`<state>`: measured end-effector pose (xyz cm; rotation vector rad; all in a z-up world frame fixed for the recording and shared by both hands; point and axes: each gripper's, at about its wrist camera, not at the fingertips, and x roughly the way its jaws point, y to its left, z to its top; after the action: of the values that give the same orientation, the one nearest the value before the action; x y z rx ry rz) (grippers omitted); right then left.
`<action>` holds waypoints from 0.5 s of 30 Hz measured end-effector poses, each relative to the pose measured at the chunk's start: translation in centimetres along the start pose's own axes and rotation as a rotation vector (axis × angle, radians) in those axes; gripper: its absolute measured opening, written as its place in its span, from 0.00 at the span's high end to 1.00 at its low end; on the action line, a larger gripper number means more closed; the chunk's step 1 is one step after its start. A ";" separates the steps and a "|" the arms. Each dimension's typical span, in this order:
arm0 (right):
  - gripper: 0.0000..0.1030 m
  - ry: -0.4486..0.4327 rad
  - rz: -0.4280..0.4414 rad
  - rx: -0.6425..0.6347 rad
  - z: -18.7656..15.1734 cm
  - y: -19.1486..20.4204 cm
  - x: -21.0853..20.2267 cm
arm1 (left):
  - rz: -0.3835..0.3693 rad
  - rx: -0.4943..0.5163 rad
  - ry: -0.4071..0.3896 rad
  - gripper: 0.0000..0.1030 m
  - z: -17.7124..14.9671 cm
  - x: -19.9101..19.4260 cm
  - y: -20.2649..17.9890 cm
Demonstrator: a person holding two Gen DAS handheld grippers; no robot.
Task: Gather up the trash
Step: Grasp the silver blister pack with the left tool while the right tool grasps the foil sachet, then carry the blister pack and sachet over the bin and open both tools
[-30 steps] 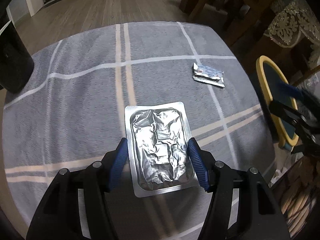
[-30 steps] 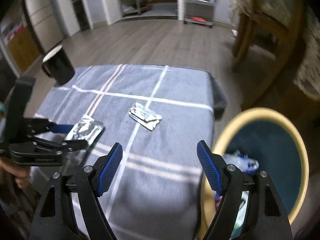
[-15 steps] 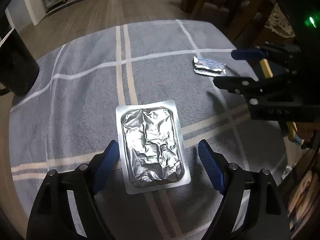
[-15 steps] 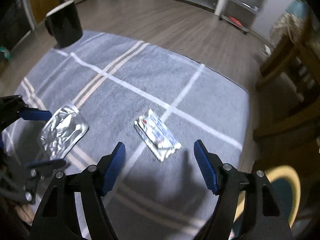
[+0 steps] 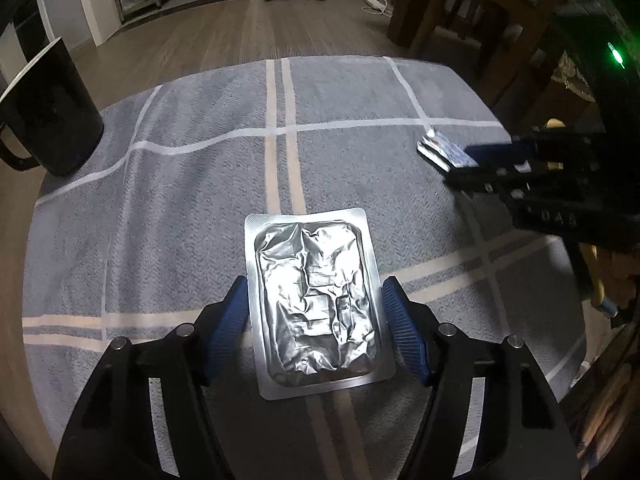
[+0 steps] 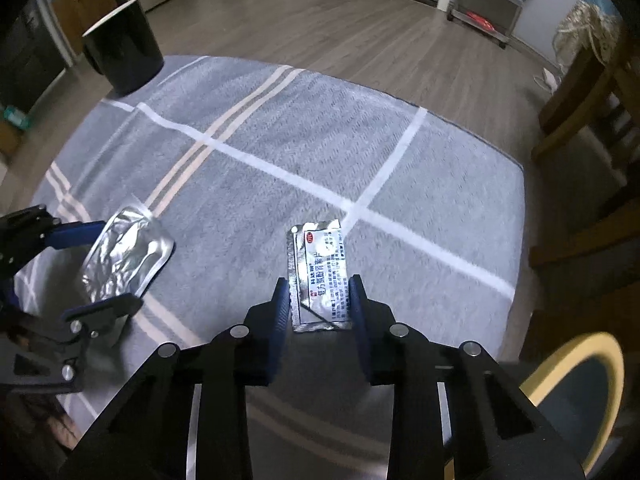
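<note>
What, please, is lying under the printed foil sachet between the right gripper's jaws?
The printed foil sachet lies flat on the grey checked tablecloth. Nothing else shows beneath it; the cloth directly underneath is covered.

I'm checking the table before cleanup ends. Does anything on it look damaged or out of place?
Two bits of litter lie on the grey checked cloth: a crumpled, emptied silver blister sheet and a small printed foil sachet with a wrinkled top edge. The black mug stands upright; nothing is spilled.

Both my wrist cameras look steeply down, close over the tabletop (image 5: 180, 184), sharing its striped cloth, the black mug (image 5: 48, 108) at upper left of each frame, and each other's tongs at opposite edges.
</note>
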<state>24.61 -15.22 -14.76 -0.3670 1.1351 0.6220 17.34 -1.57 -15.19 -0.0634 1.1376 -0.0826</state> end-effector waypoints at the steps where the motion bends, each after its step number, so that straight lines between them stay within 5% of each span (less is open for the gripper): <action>1: 0.70 -0.007 0.004 0.017 -0.2 -0.1 -0.2 | -0.011 -0.010 -0.001 0.36 0.0 -0.1 0.2; 15: 0.70 -0.130 0.023 0.212 -4.5 0.4 -6.6 | -0.086 -0.035 -0.047 0.36 -0.4 -2.7 0.7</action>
<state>19.28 -19.27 -10.47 -0.1299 1.0704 0.5317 15.83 -0.59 -12.97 -0.1447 1.0892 -0.1371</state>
